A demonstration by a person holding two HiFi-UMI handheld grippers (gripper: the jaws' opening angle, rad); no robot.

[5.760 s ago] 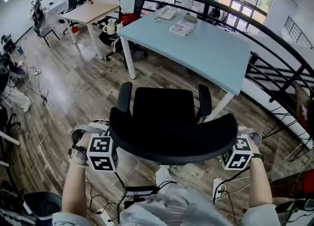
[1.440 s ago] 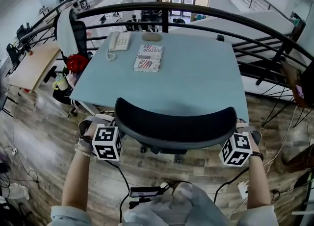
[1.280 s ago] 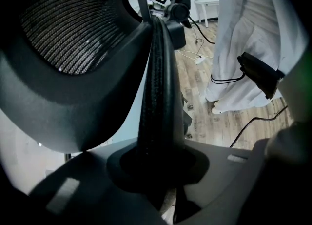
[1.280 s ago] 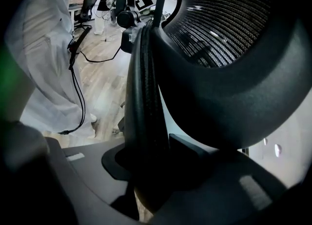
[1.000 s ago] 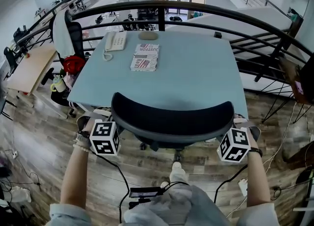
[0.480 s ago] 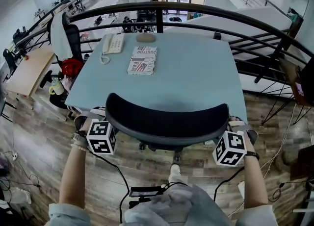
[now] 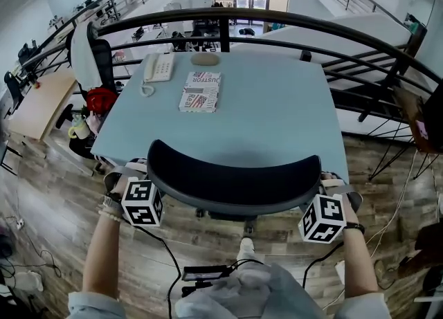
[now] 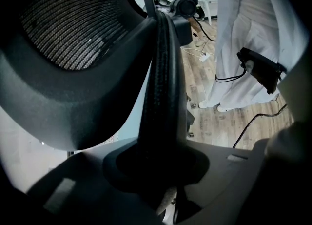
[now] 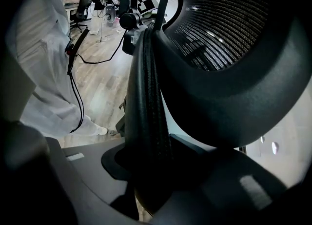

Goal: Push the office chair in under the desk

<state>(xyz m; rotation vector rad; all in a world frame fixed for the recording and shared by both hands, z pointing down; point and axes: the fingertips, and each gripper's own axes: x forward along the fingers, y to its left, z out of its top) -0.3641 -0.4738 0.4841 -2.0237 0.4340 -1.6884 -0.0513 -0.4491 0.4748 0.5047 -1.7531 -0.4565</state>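
Left gripper (image 8: 157, 170) and right gripper (image 9: 146, 170) jaws clamp opposite edges of the office chair (image 7: 235, 176).

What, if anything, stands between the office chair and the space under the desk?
Nothing visible does. The backrest of the office chair sits at the near edge of the desk, with no object between them. The space beneath is hidden.

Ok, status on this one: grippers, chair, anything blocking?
Both clamped: left gripper and right gripper on side edges of chair backrest. Backrest at desk near edge, seat unseen. Nothing seen blocking.
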